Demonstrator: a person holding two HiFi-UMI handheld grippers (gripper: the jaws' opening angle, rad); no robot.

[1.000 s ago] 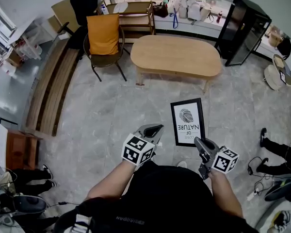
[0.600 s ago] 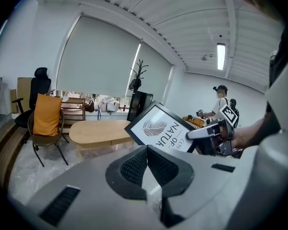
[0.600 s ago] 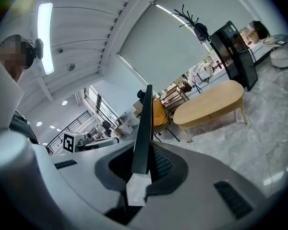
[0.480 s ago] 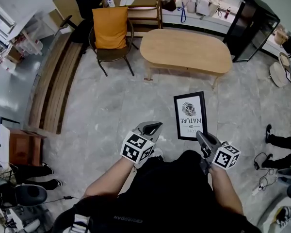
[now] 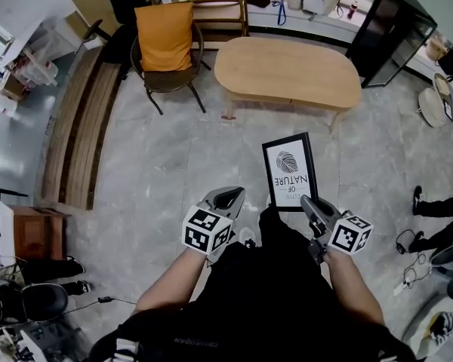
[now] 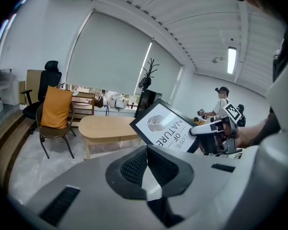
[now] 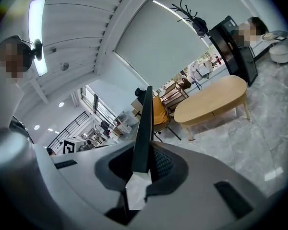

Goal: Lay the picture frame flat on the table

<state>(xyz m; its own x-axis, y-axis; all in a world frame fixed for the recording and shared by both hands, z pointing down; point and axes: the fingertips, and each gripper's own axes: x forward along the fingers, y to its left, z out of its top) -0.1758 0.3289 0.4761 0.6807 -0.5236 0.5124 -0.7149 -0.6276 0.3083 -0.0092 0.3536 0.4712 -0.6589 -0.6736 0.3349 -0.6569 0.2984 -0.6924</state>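
The picture frame (image 5: pixel 290 171), black-edged with a white leaf print, hangs in the air over the grey floor, short of the oval wooden table (image 5: pixel 287 72). My right gripper (image 5: pixel 311 204) is shut on the frame's near right corner. In the right gripper view the frame (image 7: pixel 144 128) stands edge-on between the pads of the right gripper (image 7: pixel 143 164). My left gripper (image 5: pixel 228 197) floats to the frame's left, shut and empty. In the left gripper view, the pads of the left gripper (image 6: pixel 146 164) meet, and beyond them the frame (image 6: pixel 165 128) tilts with the right gripper (image 6: pixel 216 133) on it.
A chair with an orange cushion (image 5: pixel 164 47) stands at the table's left end. A long wooden bench (image 5: pixel 83 142) runs along the left. A black cabinet (image 5: pixel 385 36) and a round stool (image 5: pixel 445 100) stand at the right. Another person's legs (image 5: pixel 438 202) and cables lie on the floor at the right.
The frame in my right gripper has moved a little forward, toward the table, and both grippers have come along with it. The grip has not changed.
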